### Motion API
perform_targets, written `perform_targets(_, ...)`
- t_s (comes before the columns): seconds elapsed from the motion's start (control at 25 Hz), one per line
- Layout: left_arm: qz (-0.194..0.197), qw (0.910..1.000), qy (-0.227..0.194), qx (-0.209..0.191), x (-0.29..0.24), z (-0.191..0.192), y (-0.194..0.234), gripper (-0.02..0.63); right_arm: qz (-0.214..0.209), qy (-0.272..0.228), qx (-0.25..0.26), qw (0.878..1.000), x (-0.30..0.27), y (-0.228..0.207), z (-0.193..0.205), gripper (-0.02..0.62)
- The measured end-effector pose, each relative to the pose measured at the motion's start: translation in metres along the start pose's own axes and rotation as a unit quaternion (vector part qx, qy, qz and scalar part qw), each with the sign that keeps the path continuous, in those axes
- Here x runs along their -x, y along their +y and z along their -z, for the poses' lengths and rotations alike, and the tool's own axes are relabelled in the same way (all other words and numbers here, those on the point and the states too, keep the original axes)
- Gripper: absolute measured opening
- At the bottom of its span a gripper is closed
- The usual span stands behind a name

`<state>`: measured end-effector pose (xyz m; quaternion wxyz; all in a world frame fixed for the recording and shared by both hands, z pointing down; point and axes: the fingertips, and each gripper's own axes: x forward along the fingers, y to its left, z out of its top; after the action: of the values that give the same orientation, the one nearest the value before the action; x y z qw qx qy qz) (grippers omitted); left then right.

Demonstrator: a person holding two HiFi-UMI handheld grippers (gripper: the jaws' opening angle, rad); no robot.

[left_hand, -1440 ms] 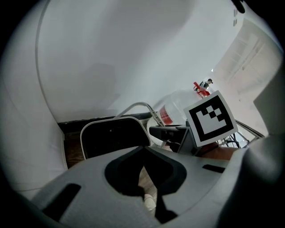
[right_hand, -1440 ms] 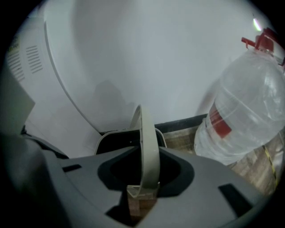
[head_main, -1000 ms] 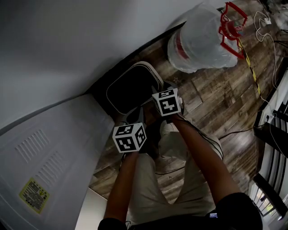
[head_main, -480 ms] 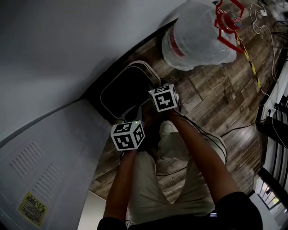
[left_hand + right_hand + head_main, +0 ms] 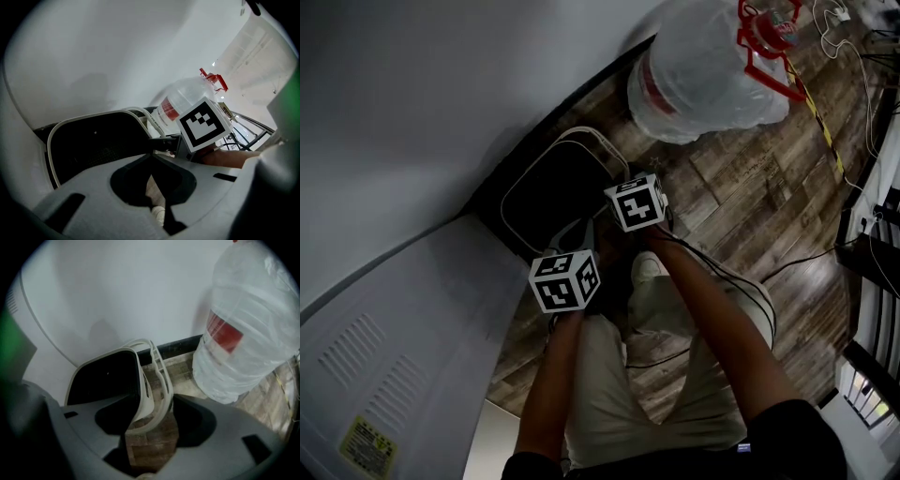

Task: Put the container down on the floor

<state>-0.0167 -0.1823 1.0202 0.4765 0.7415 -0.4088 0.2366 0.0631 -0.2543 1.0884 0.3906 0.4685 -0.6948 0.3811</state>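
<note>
The container (image 5: 551,187) is a black bin with a white rim, standing on the wood floor against the wall; it also shows in the two gripper views (image 5: 93,140) (image 5: 108,376). My right gripper (image 5: 154,414) is open. Its jaws have just been opening, and the container's white rim handle (image 5: 161,380) stands loose between them. In the head view its marker cube (image 5: 636,202) hangs over the container's right edge. My left gripper (image 5: 151,157) has its jaw tips together at the container's near rim, which runs in behind them. Its cube (image 5: 565,279) is just below the container.
A big clear water jug (image 5: 703,75) with a red label and red handle lies on the floor to the container's right. A white appliance (image 5: 375,356) fills the left. Cables (image 5: 853,56) trail at the far right. The person's shoe (image 5: 647,267) stands under the right arm.
Both grippers have sunk a little with the container, which now rests by the baseboard. The jug and container sit higher in the head view.
</note>
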Motion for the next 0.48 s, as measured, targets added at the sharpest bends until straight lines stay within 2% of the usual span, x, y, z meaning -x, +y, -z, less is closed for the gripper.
perform_targets(0.12, 0.002, 1.0, 0.002, -0.003, -0.001, 0.0, -0.003, 0.017, -0.004, -0.001, -0.01, 1.0, 0.001, 0.001, 0.001, 0.239)
perform_targets(0.48, -0.01, 0.9998, 0.015, 0.007, 0.019, 0.003, -0.01, 0.017, -0.008, 0.02, 0.003, 1.0, 0.022, 0.004, 0.006, 0.241)
